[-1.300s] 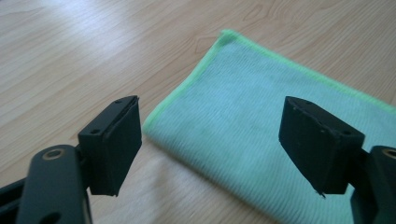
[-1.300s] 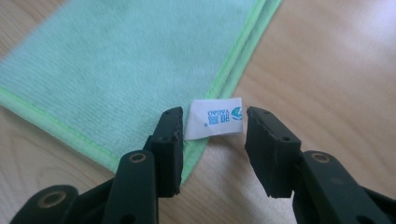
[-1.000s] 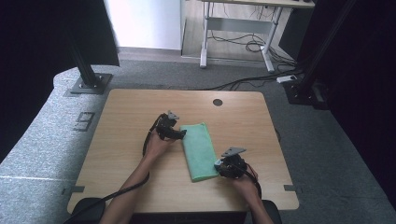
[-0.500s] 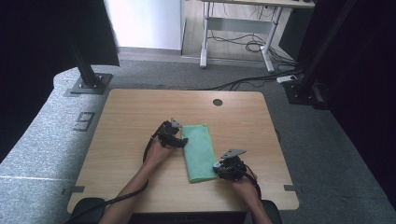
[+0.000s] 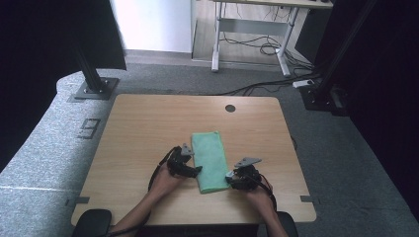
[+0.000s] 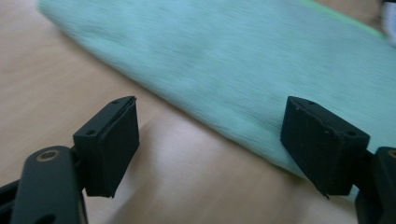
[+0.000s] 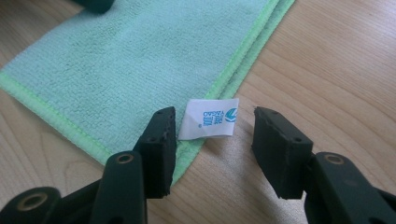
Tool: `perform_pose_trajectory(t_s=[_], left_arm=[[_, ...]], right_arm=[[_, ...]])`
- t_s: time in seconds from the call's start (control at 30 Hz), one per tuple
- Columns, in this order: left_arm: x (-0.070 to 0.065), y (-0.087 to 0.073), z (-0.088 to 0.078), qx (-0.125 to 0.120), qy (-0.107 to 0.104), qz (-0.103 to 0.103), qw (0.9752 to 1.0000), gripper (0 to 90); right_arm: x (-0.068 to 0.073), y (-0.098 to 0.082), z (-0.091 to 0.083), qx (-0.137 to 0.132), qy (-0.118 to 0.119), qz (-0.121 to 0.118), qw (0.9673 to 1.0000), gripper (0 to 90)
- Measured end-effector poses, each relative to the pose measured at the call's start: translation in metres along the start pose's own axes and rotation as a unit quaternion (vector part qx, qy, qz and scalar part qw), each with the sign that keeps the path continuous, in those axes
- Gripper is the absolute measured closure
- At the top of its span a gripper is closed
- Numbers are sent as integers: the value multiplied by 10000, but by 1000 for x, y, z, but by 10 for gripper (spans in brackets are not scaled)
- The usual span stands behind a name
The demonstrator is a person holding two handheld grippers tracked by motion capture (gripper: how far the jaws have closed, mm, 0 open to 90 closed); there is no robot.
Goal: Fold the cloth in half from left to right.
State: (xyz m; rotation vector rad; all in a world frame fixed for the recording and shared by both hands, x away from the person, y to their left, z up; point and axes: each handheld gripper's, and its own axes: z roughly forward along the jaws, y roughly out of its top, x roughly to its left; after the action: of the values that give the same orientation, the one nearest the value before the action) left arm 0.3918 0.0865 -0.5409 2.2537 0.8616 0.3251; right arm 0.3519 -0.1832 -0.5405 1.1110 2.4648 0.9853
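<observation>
From above, a folded green cloth (image 5: 210,160) lies at lower centre of the counter (image 5: 148,123). The left tool (image 5: 193,171) sits at its left edge, the right tool (image 5: 231,177) at its near right corner.

Along the left tool (image 6: 212,140), the jaws stand wide apart, empty, the cloth (image 6: 243,65) crossing the upper frame.

The right tool (image 7: 212,140) has just been opening; a white label (image 7: 209,119) sits between its jaws, unpinched.

Table (image 5: 148,123) open all round the towel (image 5: 208,153); only hand-held grippers flank it.
</observation>
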Motion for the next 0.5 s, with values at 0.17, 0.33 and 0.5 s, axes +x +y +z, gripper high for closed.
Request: perform_pose_trajectory(t_s=[0.17,0.33,0.5], left_arm=[[-23,-10,-8,52,-197,150,9997,185],[-36,-18,-14,73,-208,225,9995,182],[-35,-24,-16,31,-119,202,9997,182]], right_arm=[[-1,-1,0,-26,-34,27,10000,452],[-2,-2,0,-42,-91,63,9999,414],[-2,-2,0,52,-237,118,9996,315]])
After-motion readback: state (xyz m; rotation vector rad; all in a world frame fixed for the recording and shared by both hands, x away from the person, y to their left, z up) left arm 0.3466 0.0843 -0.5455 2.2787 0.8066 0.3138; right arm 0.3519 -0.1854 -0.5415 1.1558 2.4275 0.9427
